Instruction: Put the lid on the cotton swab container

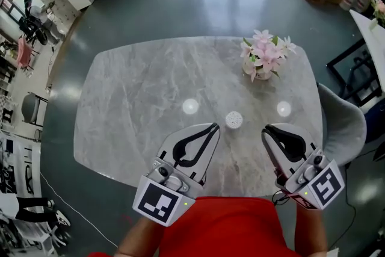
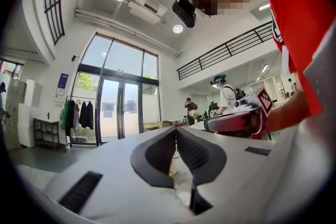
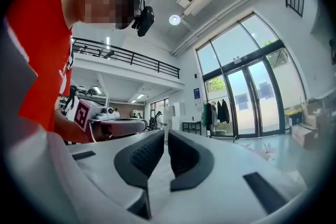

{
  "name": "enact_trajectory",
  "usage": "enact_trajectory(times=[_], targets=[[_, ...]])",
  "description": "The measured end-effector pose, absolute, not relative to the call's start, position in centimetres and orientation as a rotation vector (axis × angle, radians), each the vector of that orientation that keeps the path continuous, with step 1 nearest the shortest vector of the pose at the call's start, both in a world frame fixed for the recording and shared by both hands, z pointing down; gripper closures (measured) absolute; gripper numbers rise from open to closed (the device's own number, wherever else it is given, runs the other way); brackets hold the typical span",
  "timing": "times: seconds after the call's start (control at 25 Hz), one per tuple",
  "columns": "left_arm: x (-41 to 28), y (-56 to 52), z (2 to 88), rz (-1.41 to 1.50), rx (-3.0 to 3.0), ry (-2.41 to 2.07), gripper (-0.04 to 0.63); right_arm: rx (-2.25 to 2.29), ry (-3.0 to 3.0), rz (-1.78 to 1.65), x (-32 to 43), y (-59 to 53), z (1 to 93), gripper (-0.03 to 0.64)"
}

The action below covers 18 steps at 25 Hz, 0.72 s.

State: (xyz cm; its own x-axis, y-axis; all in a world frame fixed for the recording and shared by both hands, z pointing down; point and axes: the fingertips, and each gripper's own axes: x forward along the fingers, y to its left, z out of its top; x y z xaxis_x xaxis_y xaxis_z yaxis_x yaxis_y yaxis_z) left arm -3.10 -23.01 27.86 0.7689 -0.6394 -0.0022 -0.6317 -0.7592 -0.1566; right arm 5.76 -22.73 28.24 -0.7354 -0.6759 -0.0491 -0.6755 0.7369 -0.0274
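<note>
The cotton swab container point(image 1: 234, 120) is a small white round tub that stands open on the grey marble table point(image 1: 138, 99), near its front middle. I cannot pick out a lid in any view. My left gripper point(image 1: 213, 127) hovers low and left of the container with its jaws shut and nothing between them. On the other side my right gripper point(image 1: 267, 129) is also shut and holds nothing. Both gripper views tilt up at the room: the left gripper point(image 2: 176, 129) and the right gripper point(image 3: 166, 134) show their pads together, and the table is hidden.
A vase of pink flowers point(image 1: 263, 57) stands at the table's back right. Two bright round light spots point(image 1: 190, 106) point(image 1: 283, 109) lie on the marble either side of the container. A grey chair point(image 1: 346, 123) is at the right edge. Each gripper shows in the other's view.
</note>
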Motion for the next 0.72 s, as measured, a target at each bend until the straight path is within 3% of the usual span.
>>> enact_trajectory(times=[0.72], targets=[[-1.3,-21.3,29.5,-0.107,-2.874,0.962,0.581,-1.166,2.882,-0.069,5.2,-21.3,30.7,0.605]])
